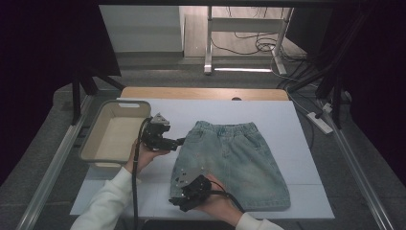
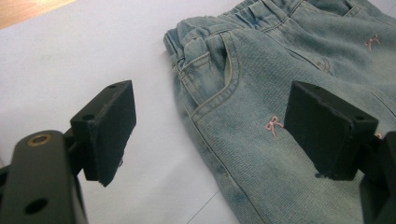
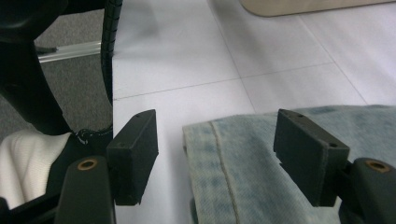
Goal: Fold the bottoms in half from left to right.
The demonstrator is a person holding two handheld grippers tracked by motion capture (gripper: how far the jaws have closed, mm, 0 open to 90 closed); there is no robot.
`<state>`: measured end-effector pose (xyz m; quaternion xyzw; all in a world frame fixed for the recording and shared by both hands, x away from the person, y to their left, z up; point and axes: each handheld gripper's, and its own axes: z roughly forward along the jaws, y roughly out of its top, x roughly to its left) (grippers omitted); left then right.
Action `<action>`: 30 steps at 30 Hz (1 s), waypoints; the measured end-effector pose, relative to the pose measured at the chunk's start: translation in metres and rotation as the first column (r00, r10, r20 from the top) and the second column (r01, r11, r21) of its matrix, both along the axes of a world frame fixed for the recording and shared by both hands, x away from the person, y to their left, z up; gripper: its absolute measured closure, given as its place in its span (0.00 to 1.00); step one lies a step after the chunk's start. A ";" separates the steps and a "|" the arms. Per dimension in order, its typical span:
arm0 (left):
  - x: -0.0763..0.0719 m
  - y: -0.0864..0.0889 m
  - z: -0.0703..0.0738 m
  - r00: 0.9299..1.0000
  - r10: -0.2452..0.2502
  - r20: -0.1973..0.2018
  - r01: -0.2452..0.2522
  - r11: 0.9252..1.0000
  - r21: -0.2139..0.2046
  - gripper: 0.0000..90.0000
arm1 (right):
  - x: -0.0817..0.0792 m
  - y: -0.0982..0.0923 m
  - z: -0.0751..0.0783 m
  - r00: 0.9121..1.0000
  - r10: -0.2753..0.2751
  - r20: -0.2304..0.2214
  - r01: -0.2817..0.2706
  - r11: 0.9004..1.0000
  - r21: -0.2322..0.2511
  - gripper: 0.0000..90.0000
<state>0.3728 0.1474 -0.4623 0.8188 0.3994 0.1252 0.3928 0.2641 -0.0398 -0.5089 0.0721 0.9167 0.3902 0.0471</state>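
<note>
Pale blue denim shorts [image 1: 234,160] with small pink bows lie flat on the white sheet [image 1: 268,112], waistband at the far side. My left gripper [image 1: 180,142] hovers at their left edge just below the waistband. In the left gripper view it [image 2: 217,126] stands open, the shorts' [image 2: 261,84] side seam and pocket between its jaws and apart from both. My right gripper [image 1: 174,201] is at the near left hem corner. It [image 3: 219,149] is open too, with the hem corner [image 3: 224,154] of the shorts lying between its jaws, untouched.
A beige plastic basket [image 1: 98,129] stands at the sheet's left edge; its rim [image 3: 303,5] shows in the right gripper view. The wooden table edge [image 1: 206,93] runs behind the sheet. A white sleeve [image 3: 23,163] and black cable [image 3: 109,46] lie beside the right gripper.
</note>
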 end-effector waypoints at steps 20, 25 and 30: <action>-0.002 -0.002 0.001 1.000 -0.007 0.001 0.007 1.000 -0.003 0.19 | 0.005 0.020 -0.021 1.000 -0.030 -0.001 0.030 0.990 -0.140 0.38; -0.002 -0.002 0.001 1.000 -0.007 0.000 0.007 1.000 -0.002 0.19 | 0.008 0.017 -0.018 0.999 -0.039 0.006 0.039 0.989 -0.143 0.63; -0.002 -0.002 0.001 1.000 -0.008 0.000 0.008 1.000 -0.002 0.19 | 0.009 0.013 -0.014 0.999 -0.041 0.026 0.044 0.987 -0.151 0.81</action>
